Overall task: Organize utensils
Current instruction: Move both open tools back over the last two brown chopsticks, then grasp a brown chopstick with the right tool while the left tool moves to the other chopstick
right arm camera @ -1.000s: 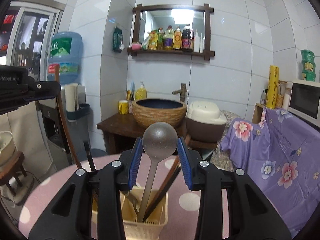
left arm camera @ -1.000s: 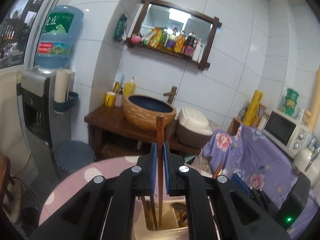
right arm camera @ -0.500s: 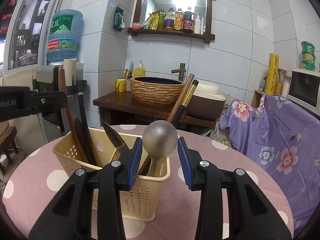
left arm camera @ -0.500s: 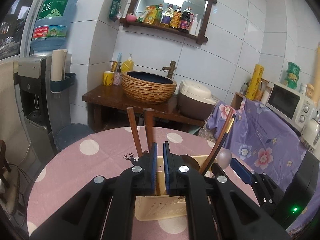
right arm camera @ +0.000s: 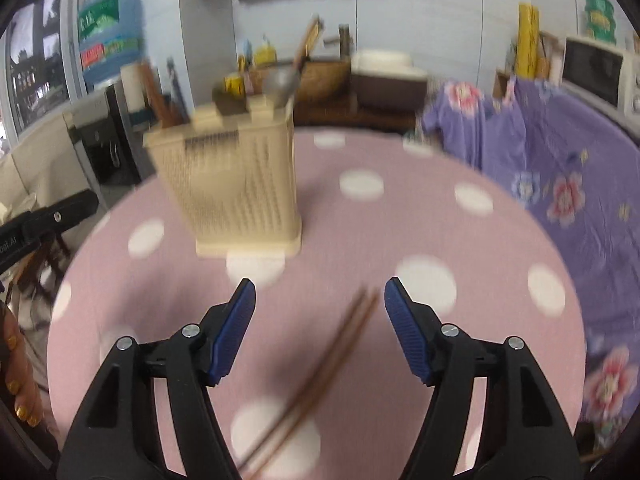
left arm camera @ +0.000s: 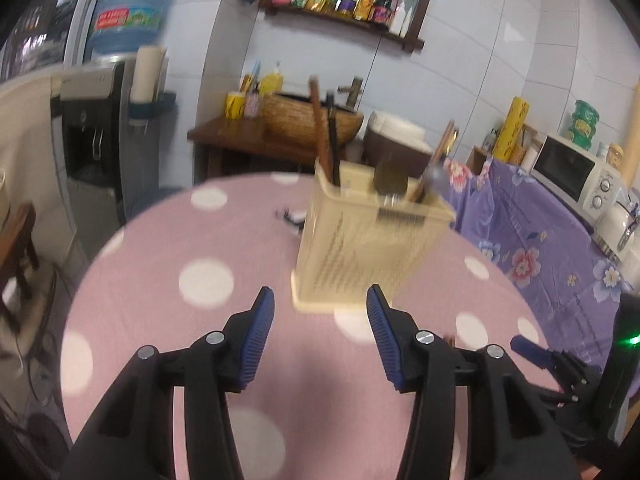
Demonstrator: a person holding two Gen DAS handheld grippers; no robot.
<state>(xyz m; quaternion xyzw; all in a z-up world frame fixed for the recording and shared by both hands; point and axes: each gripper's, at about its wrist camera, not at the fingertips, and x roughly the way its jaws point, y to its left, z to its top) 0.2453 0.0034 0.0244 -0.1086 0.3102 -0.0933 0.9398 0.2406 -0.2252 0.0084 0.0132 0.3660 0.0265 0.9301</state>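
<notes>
Both grippers have pulled back from the cream utensil holder (left arm camera: 360, 240) and spread wide since half a second ago. Left gripper (left arm camera: 320, 336) now hovers with its fingers (left arm camera: 256, 340) released and empty, the holder standing ahead of them on the pink dotted worktop (left arm camera: 160, 280). Right gripper (right arm camera: 320, 328) is likewise released and empty; a pair of brown chopsticks (right arm camera: 320, 376) lies on the worktop between and below its fingers, slanting toward the holder. Spoon (right arm camera: 280, 84) and other chopsticks stand upright in the holder.
</notes>
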